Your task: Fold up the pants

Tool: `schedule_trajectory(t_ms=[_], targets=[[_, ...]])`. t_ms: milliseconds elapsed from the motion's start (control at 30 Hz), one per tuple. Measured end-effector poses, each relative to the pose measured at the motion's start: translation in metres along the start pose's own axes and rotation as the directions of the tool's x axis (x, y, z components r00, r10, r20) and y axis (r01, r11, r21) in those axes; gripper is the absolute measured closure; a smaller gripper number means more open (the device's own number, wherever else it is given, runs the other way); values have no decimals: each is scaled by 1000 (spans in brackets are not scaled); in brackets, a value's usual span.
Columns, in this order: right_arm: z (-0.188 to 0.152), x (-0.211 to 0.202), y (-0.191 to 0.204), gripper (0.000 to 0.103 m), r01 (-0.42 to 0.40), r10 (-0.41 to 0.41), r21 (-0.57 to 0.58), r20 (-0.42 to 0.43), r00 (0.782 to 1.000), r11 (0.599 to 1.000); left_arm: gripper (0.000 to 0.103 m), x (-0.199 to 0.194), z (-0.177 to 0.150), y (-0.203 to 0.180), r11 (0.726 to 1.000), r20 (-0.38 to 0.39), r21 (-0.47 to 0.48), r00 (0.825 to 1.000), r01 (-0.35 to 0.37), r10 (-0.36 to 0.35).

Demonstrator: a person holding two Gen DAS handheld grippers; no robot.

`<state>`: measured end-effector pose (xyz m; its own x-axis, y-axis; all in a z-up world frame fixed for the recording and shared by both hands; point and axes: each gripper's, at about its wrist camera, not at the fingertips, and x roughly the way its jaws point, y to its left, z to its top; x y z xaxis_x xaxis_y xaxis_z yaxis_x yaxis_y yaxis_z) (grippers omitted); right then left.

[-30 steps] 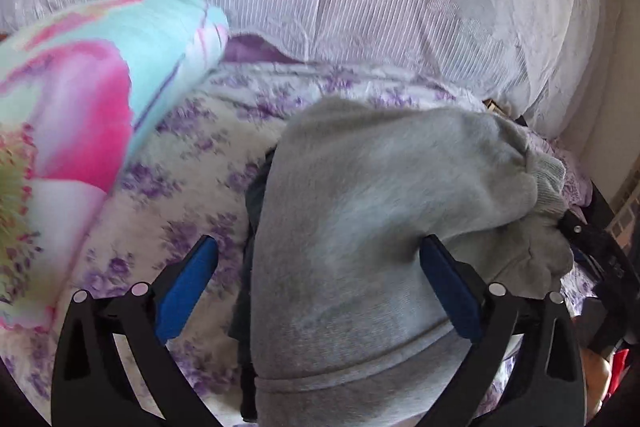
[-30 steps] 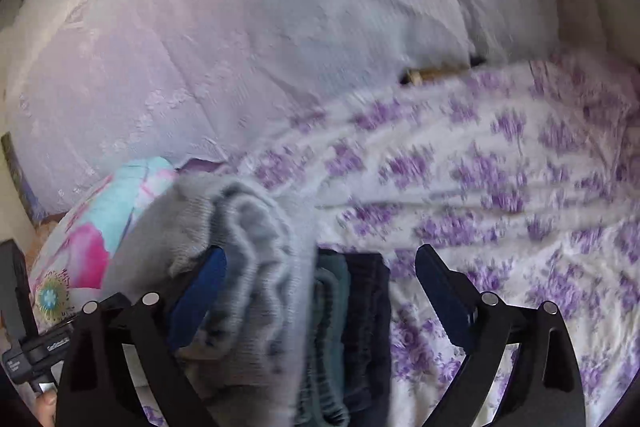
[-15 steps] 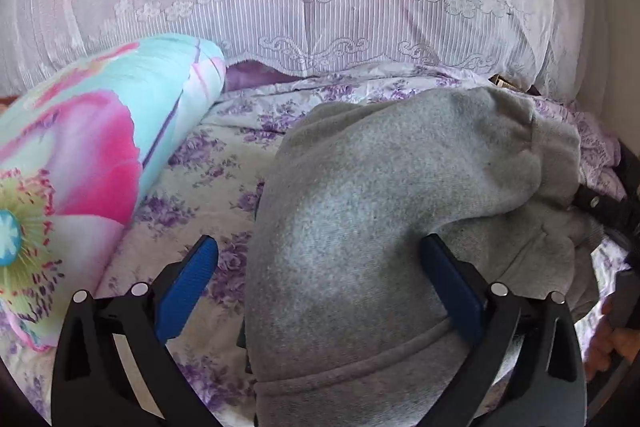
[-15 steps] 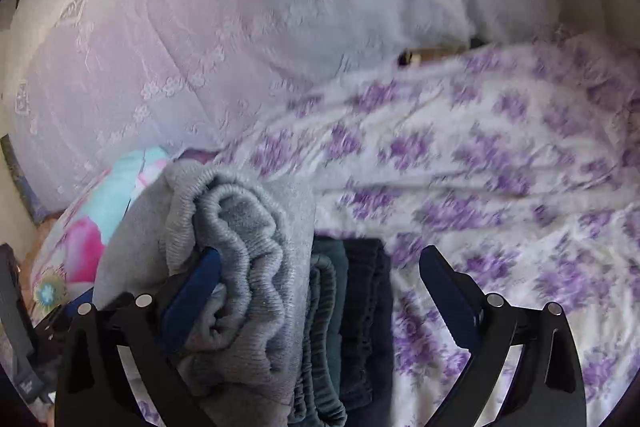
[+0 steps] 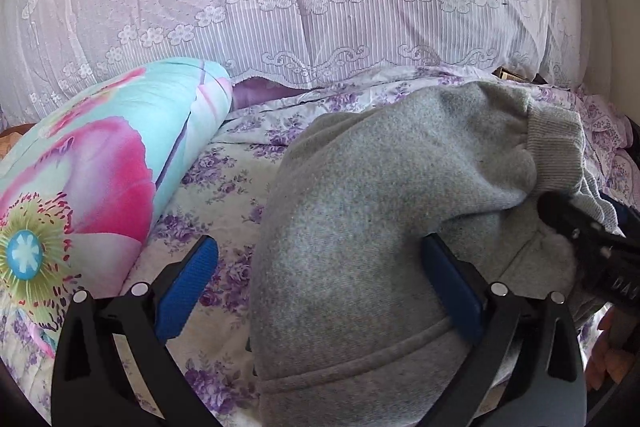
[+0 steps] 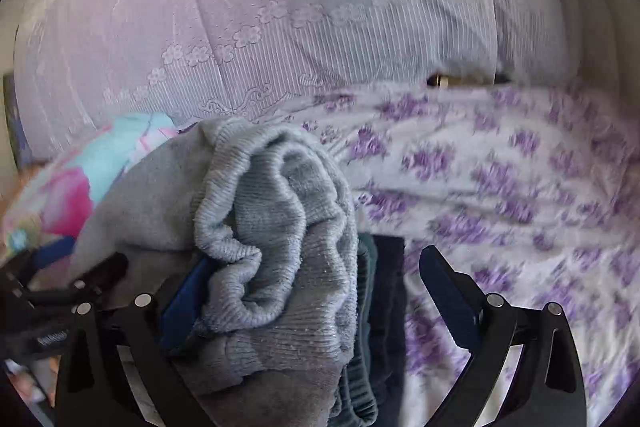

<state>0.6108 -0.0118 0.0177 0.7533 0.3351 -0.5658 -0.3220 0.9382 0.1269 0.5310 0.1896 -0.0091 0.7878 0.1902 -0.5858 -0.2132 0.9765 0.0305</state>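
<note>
Folded grey sweatpants (image 5: 380,211) lie in a thick bundle on the floral bedsheet (image 5: 224,187), ribbed cuffs at the right end. In the right wrist view the same grey bundle (image 6: 276,235) sits on top of dark folded garments (image 6: 380,307). My left gripper (image 5: 320,287) is open, jaws wide, with the grey bundle between and over its right finger. My right gripper (image 6: 316,291) is open, its left finger tucked under the cuffs. The right gripper also shows in the left wrist view (image 5: 592,247) at the bundle's right end.
A rolled turquoise and pink floral quilt (image 5: 96,163) lies to the left of the pants. A white lace curtain (image 5: 320,7) hangs behind the bed. The purple-flowered sheet (image 6: 500,187) spreads to the right. A small brown object (image 6: 440,81) sits at the bed's far edge.
Both cameras have tilted up and drawn back slightly. The grey bundle has been lifted and pushed further over the dark stack. Both grippers stay open.
</note>
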Motion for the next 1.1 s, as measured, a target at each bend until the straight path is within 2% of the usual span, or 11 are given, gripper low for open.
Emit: schedule_trajectory(t_ms=[67,133,233,367,433,500,667,700,833,967,1100], targets=[[3,-15,5,4,7,-7,-3,59,998,1000,4,-2,0,-2,1000,7,15,1000,-15,15],[2,-25,16,4,54,-48,-51,115,992,997,4,-2,1,-2,1000,8,19,1000,-20,20],[-4,-14,25,4,116,-109,-120,66,992,986,4,-1,1,-1,1000,4,14,1000,-17,17],[-11,-21,11,4,45,-43,-31,57,997,999,5,-5,1,0,1000,-12,-7,1000,0,0],[-11,-44,15,4,-1,3,-19,98,995,1000,5,-15,2,2,999,-19,-30,1000,24,-25],[-15,-64,22,4,20,-14,-43,137,990,999,5,-25,-1,1,997,-23,-46,998,54,-55],[-42,-90,29,3,49,-41,-94,94,995,994,5,-60,-21,-13,995,-85,-33,992,96,-98],[-48,-93,29,3,51,-44,-95,77,996,994,5,-66,-27,-16,996,-85,-15,992,91,-92],[-74,-115,20,3,33,-33,-15,31,999,999,5,-106,-57,-27,998,-52,70,999,-8,11],[-98,-139,25,3,46,-46,-16,26,999,999,5,-143,-76,-18,999,-12,46,1000,10,-9],[-117,-170,38,3,67,-62,-59,75,995,996,5,-170,-88,-1,992,-22,-42,992,123,-124]])
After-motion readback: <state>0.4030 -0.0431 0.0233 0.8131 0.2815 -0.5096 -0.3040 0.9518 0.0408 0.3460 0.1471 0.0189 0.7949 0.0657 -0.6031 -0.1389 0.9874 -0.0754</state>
